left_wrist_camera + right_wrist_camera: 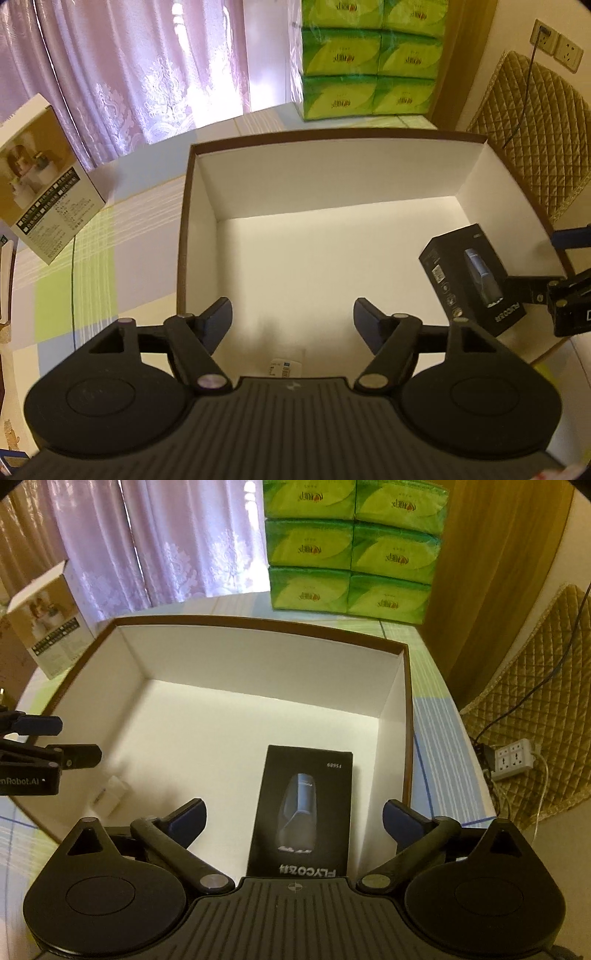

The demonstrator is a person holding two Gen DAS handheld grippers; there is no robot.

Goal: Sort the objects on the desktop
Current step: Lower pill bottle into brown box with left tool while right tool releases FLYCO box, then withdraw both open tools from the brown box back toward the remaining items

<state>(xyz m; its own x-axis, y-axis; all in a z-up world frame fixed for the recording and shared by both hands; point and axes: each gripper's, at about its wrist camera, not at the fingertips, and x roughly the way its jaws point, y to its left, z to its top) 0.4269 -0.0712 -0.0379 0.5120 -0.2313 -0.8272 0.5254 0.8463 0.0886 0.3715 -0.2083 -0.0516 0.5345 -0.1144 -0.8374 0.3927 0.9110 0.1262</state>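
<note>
A large white-lined box with a brown rim sits on the checked tablecloth. Inside it, at the right side, lies a black shaver box. My right gripper hovers over that black box, open, with both blue pads clear of its sides; in the left wrist view this gripper comes in from the right edge. My left gripper is open over the box's near-left floor with nothing between its fingers. A small white labelled item lies on the floor there.
A white product carton stands on the table left of the big box. Stacked green tissue packs are behind it. A quilted chair and a power strip lie to the right.
</note>
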